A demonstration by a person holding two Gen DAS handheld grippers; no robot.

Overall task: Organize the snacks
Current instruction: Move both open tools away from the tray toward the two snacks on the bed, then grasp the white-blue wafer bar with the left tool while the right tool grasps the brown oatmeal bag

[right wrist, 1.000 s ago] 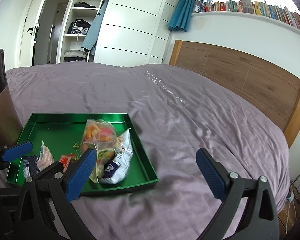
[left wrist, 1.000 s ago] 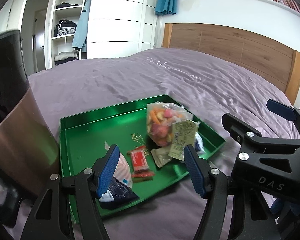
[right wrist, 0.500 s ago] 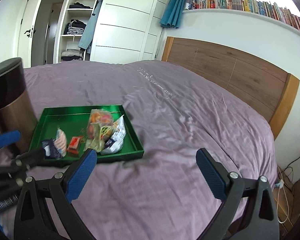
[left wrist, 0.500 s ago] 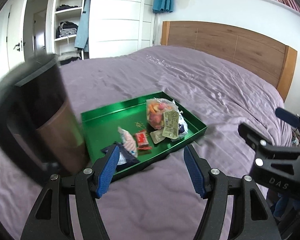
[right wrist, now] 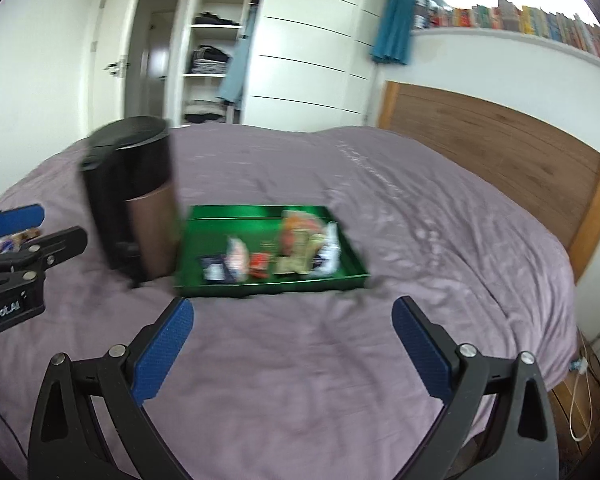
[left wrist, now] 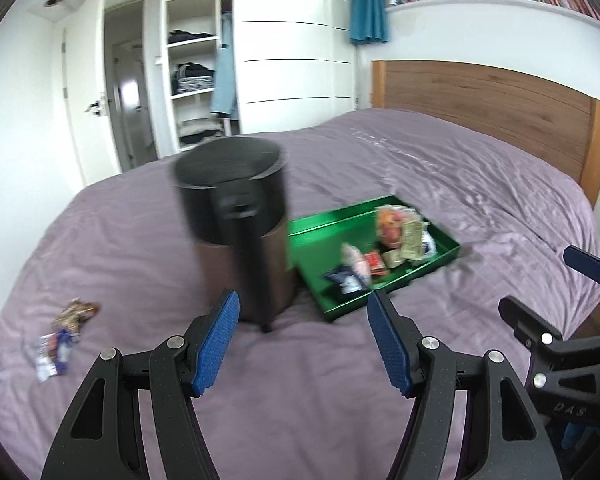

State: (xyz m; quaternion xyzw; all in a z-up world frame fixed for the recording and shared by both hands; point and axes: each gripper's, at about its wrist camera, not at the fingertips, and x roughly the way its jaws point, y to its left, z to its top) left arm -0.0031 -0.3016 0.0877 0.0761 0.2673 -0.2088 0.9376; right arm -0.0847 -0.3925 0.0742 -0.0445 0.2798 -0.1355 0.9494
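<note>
A green tray lies on the purple bed and holds several snack packets, among them a clear bag of orange snacks, a red bar and a dark blue packet. The tray also shows in the right wrist view. Two loose snack packets lie on the bed at far left. My left gripper is open and empty, well short of the tray. My right gripper is open and empty, in front of the tray.
A tall black and brown bin stands on the bed just left of the tray; it also shows in the right wrist view. A wooden headboard is at the right. A white wardrobe is behind.
Both grippers have pulled back and away from the tray, which now looks smaller. The bin and the loose packets at left have come into the left view. Both stay open.
</note>
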